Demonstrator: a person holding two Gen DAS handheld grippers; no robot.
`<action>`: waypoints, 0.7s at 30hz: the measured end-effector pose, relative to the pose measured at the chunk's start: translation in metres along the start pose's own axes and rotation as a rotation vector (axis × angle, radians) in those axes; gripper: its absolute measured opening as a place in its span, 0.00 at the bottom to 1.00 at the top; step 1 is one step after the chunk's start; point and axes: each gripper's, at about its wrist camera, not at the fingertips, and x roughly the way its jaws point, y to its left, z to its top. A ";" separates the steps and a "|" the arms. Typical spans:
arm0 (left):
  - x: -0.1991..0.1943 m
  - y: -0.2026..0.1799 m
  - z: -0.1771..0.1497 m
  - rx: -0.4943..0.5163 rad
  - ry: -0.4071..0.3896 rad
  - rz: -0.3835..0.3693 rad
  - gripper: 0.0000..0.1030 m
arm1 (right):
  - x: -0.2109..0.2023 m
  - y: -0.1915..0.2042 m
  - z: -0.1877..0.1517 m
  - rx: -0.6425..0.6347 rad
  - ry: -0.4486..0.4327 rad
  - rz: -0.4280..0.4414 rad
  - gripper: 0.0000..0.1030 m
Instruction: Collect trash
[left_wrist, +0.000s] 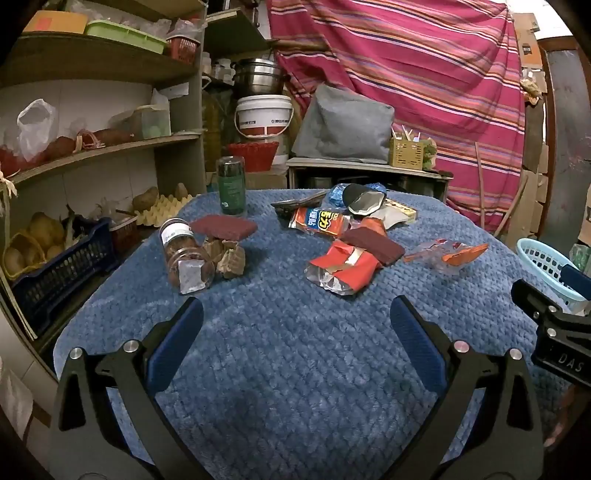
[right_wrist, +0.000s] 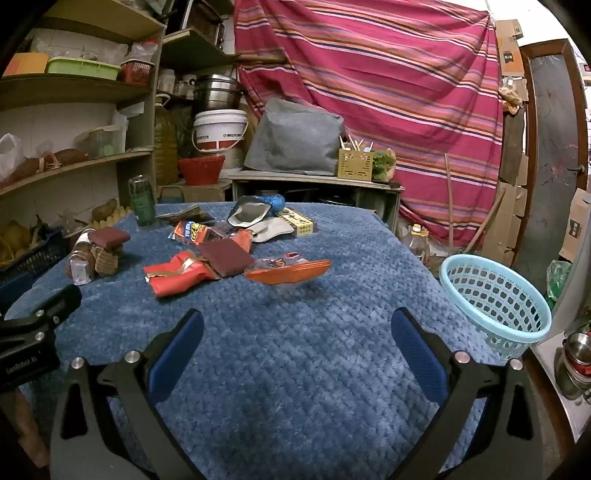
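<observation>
Blue basket (right_wrist: 495, 299) w/ nothing visible inside; jar (left_wrist: 186, 258) on side.

Counts on the blue-covered table

Two dark red sponge pads lay there, one (left_wrist: 224, 226) atop a crumpled brown paper piece (left_wrist: 231, 258), the other (left_wrist: 373, 245) on the wrapper heap. One clear jar (left_wrist: 184, 258) lay on its side and one green bottle (left_wrist: 231, 186) stood upright. One light blue basket (right_wrist: 495, 295) sat at the table's edge. Among the wrappers, at least three red or orange ones showed; the rest overlapped too much to count.
</observation>
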 end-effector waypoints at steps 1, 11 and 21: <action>0.000 0.000 0.000 -0.002 0.000 -0.001 0.95 | 0.000 0.000 0.000 0.000 0.000 0.000 0.96; 0.001 0.001 0.001 -0.002 -0.001 0.001 0.95 | -0.001 0.001 0.000 -0.001 0.000 -0.001 0.96; 0.001 0.002 0.002 0.001 -0.002 -0.004 0.95 | 0.000 0.000 0.000 -0.004 0.001 -0.001 0.96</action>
